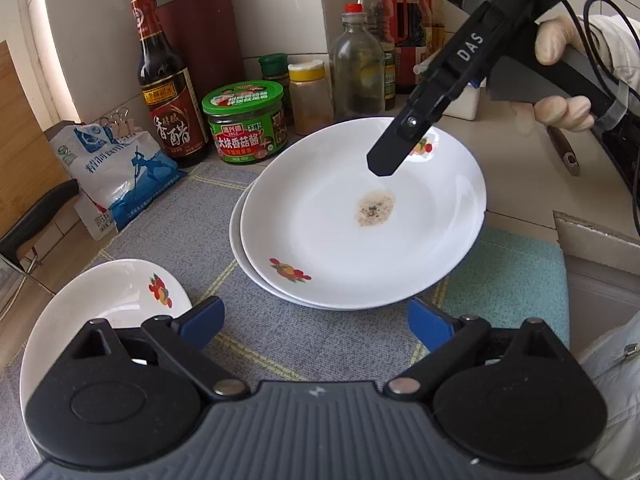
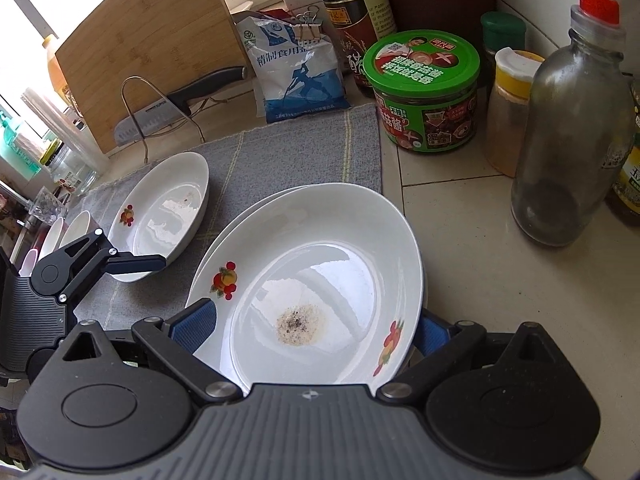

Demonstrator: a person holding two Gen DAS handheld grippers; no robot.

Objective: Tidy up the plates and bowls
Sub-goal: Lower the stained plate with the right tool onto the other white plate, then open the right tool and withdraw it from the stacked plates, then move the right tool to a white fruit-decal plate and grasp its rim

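A white plate with fruit prints and a brown stain (image 1: 360, 232) rests tilted on a second white plate (image 1: 240, 248) on the grey mat (image 1: 168, 232). My right gripper (image 1: 384, 164) is shut on the top plate's far rim; in the right wrist view the plate (image 2: 320, 288) sits between its blue pads (image 2: 196, 326). My left gripper (image 1: 314, 326) is open and empty just in front of the stack. A white bowl (image 1: 104, 300) with a fruit print lies at the left, also in the right wrist view (image 2: 164, 212).
Bottles and jars line the wall: vinegar bottle (image 1: 168, 80), green-lidded jar (image 1: 246, 124), yellow-lidded spice jar (image 1: 310, 96), clear glass bottle (image 1: 358, 64). A salt bag (image 1: 116, 168) and a knife (image 2: 180, 100) on a rack by a cutting board (image 2: 140, 48) are at left.
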